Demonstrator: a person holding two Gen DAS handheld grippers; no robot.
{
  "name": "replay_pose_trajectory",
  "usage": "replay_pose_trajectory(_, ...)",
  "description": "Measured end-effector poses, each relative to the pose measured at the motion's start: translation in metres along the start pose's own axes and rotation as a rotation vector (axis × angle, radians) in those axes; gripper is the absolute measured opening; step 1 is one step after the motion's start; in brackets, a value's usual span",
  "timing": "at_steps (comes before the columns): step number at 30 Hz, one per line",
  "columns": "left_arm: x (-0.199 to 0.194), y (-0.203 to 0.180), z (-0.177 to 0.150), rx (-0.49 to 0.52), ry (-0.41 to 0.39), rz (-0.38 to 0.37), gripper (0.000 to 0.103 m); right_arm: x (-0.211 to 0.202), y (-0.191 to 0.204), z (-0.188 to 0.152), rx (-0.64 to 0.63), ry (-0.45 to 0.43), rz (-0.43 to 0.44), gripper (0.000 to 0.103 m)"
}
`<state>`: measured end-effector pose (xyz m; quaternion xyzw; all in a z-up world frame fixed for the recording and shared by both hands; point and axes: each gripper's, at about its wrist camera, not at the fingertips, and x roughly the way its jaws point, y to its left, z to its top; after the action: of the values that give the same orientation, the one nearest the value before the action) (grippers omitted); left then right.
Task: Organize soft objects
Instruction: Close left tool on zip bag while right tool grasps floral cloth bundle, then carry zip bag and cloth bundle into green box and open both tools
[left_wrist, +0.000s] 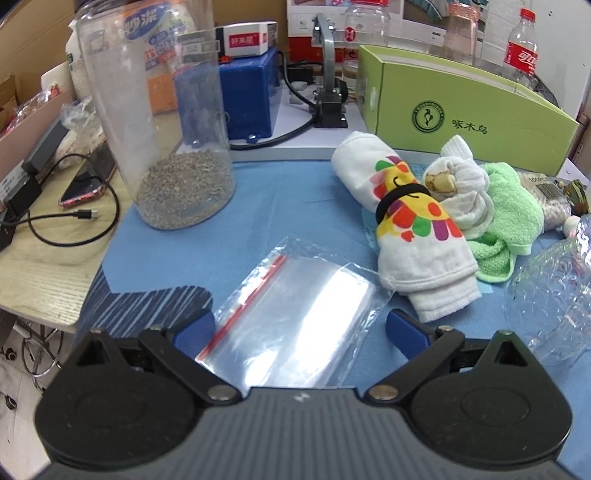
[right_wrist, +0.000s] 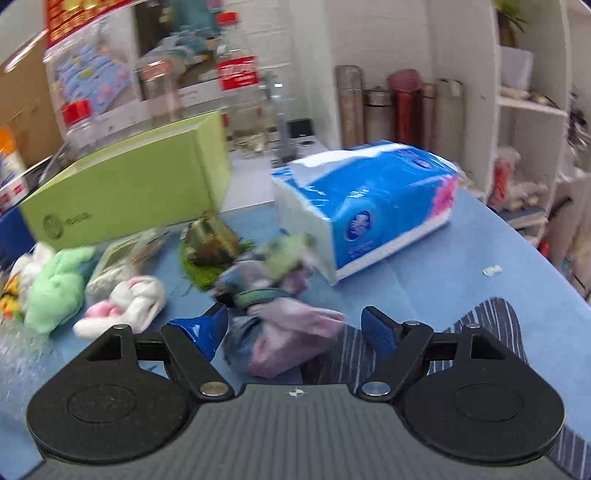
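Observation:
In the left wrist view my left gripper (left_wrist: 300, 326) is open, its blue fingers either side of a clear zip bag (left_wrist: 291, 325) with a red seal lying on the blue table. Beyond it lie a rolled white cloth with coloured print and a black band (left_wrist: 410, 221), a knotted white sock (left_wrist: 461, 188) and a green towel (left_wrist: 513, 218). In the right wrist view my right gripper (right_wrist: 293, 332) is open around a pink and blue cloth bundle (right_wrist: 280, 332). A pink and white sock (right_wrist: 125, 306) and the green towel (right_wrist: 55, 291) lie to its left.
A tall clear jar with grey grains (left_wrist: 162, 122) stands at left, a blue box (left_wrist: 251, 99) behind it. A green carton (left_wrist: 461, 114) stands at the back. A crumpled clear bottle (left_wrist: 550, 295) lies right. A tissue pack (right_wrist: 369, 206) and striped cloth (right_wrist: 487, 332) sit right.

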<state>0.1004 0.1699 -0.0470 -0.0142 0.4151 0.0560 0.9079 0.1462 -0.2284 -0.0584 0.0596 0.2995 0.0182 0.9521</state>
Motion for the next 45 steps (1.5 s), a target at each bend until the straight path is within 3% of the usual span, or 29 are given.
replay_pose_trajectory(7,-0.002,-0.001,-0.004,0.026,-0.015,-0.029,0.099,0.024,0.017,0.004,-0.153,0.033,0.011,0.068)
replay_pose_trajectory(15,-0.001,0.003,-0.006,0.033,-0.034,-0.052,0.097,0.023,0.015,0.001,-0.139,0.016,0.007,0.070)
replay_pose_trajectory(16,-0.002,0.004,-0.006,0.031,-0.038,-0.051,0.095,0.022,0.015,0.001,-0.141,0.015,0.007,0.070)
replay_pose_trajectory(18,-0.009,0.005,-0.006,0.028,-0.056,-0.058,0.060,0.020,0.014,-0.001,-0.144,0.010,0.020,0.065)
replay_pose_trajectory(19,-0.011,0.006,-0.005,0.029,-0.053,-0.056,0.055,0.019,0.014,-0.001,-0.148,0.006,0.031,0.057)
replay_pose_trajectory(20,-0.012,0.006,-0.004,0.032,-0.050,-0.052,0.048,0.017,0.015,-0.001,-0.156,0.000,0.045,0.039)
replay_pose_trajectory(21,-0.013,0.006,-0.004,0.031,-0.050,-0.046,0.041,0.015,0.016,-0.002,-0.164,-0.005,0.063,0.035)
replay_pose_trajectory(24,-0.022,0.009,-0.005,-0.002,-0.055,-0.058,0.034,0.008,0.017,-0.006,-0.166,-0.009,0.089,0.029)
replay_pose_trajectory(29,-0.058,0.009,0.003,-0.008,-0.122,-0.102,0.033,-0.025,0.014,-0.015,-0.115,-0.035,0.153,0.027)
replay_pose_trajectory(33,-0.073,-0.004,0.038,0.001,-0.186,-0.174,0.033,-0.050,0.014,0.005,-0.071,-0.125,0.239,0.027)
replay_pose_trajectory(36,-0.067,-0.023,0.084,0.009,-0.234,-0.218,0.033,-0.048,0.023,0.044,-0.074,-0.204,0.298,0.028)
replay_pose_trajectory(40,-0.046,-0.054,0.152,0.016,-0.262,-0.281,0.033,-0.018,0.042,0.107,-0.094,-0.265,0.339,0.028)
replay_pose_trajectory(45,-0.010,-0.088,0.215,0.044,-0.263,-0.280,0.033,0.043,0.065,0.162,-0.090,-0.225,0.356,0.028)
